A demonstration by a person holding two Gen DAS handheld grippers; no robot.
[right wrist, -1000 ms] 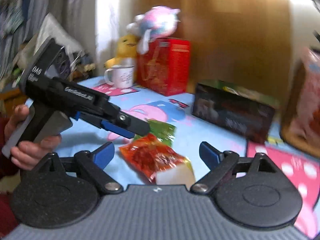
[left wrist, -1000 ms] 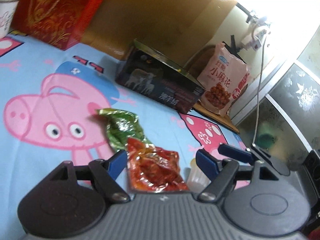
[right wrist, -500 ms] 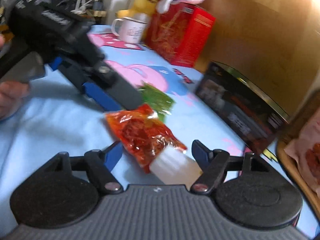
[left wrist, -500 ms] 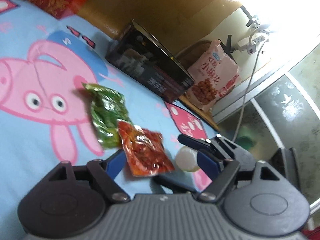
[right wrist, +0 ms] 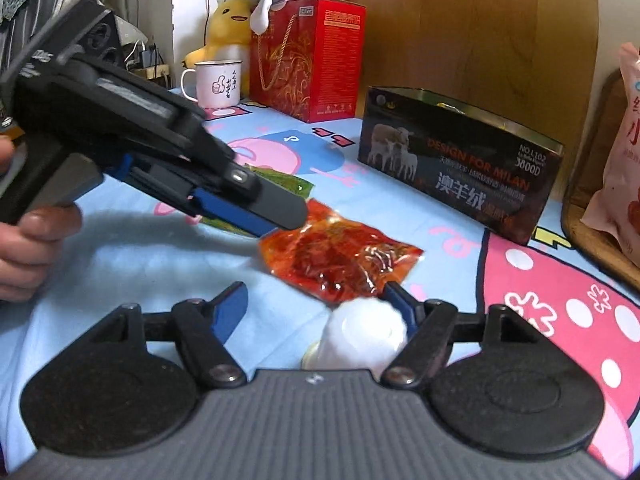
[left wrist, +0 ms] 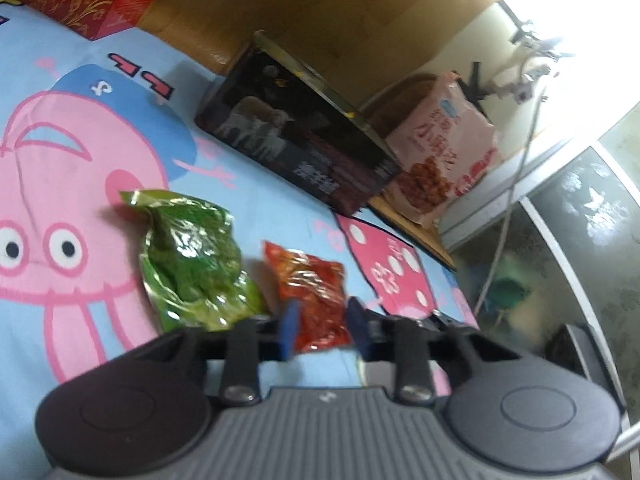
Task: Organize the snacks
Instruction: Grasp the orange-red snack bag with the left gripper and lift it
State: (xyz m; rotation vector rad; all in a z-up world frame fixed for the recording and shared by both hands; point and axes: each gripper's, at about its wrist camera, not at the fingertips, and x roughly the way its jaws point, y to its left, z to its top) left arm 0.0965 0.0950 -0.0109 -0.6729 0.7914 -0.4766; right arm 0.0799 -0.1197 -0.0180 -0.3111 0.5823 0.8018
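Observation:
A red snack packet (left wrist: 312, 292) (right wrist: 340, 258) lies on the cartoon tablecloth. My left gripper (left wrist: 322, 330) has its blue fingers drawn in around the packet's near end; it also shows in the right wrist view (right wrist: 280, 212), its tip at the packet's left edge. A green snack packet (left wrist: 192, 268) lies just left of it, partly hidden behind the left gripper in the right wrist view (right wrist: 280, 184). My right gripper (right wrist: 316, 304) is open, with a small white jelly cup (right wrist: 360, 336) lying between its fingers, close to the right one.
A dark open box (right wrist: 460, 168) (left wrist: 296, 144) stands behind the packets. A pink snack bag (left wrist: 436, 164) sits in a wooden tray at the far right. A red gift box (right wrist: 308, 56), a mug (right wrist: 216, 84) and plush toys (right wrist: 240, 20) stand at the back left.
My left gripper's fingers have closed in from wide open around the red packet's end. The right gripper has drawn closer to the white cup and stays open.

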